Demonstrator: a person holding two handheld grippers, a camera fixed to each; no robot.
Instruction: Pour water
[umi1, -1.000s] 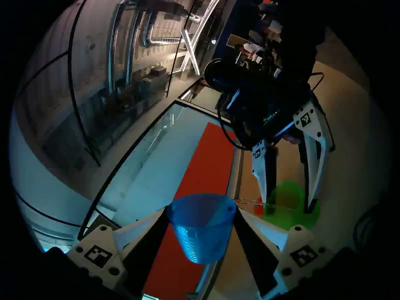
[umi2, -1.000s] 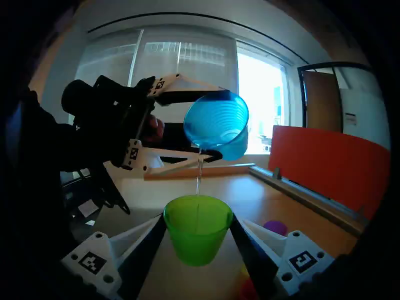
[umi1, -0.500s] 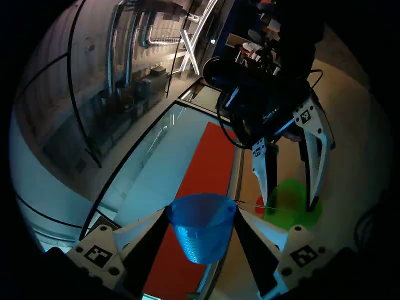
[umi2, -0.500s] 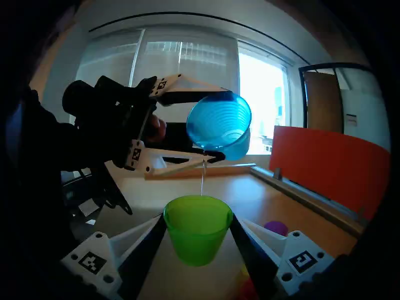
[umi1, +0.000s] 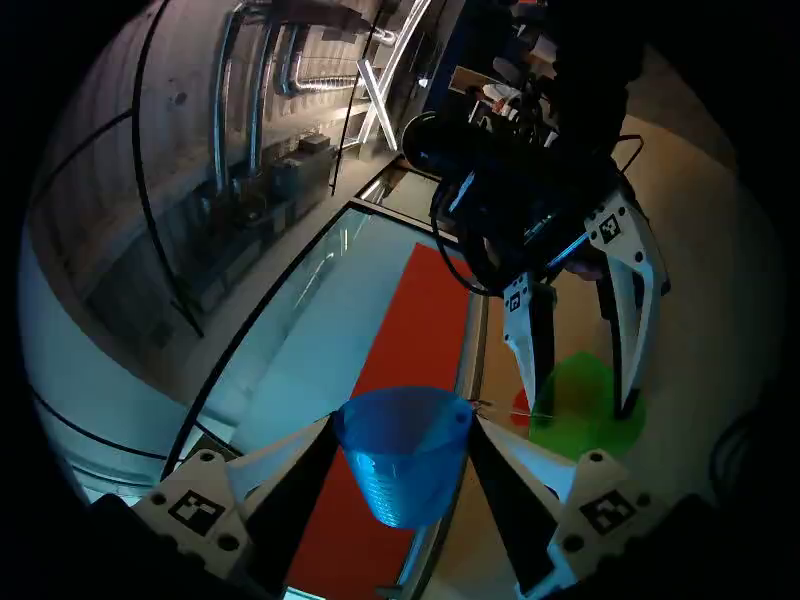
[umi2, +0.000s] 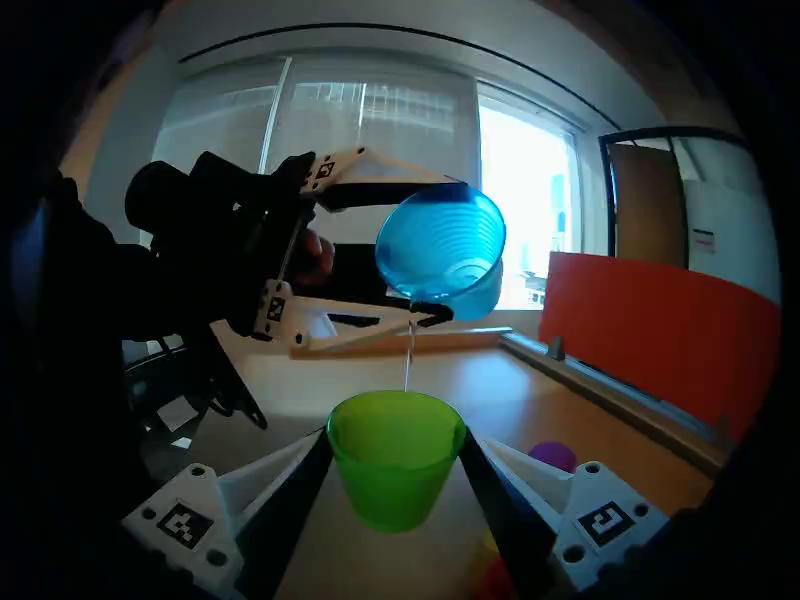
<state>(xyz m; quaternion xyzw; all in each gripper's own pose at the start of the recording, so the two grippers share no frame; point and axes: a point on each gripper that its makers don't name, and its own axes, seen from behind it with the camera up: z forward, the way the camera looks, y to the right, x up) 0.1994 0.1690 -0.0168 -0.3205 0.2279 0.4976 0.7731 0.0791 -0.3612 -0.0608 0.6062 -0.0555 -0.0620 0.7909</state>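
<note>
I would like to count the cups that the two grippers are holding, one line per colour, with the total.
blue cup: 1, in the left gripper
green cup: 1, in the right gripper
Total: 2

A light-brown wooden table with a smooth, bare top runs back toward the windows, and a long, pale wooden strip lies across its far end. Along its right edge runs a grey metal rail, with an upright red panel just behind it. Near that rail a small, round purple object sits on the wood, and close by, at the near edge, are a red and a yellow item, too cut off to identify.
</note>
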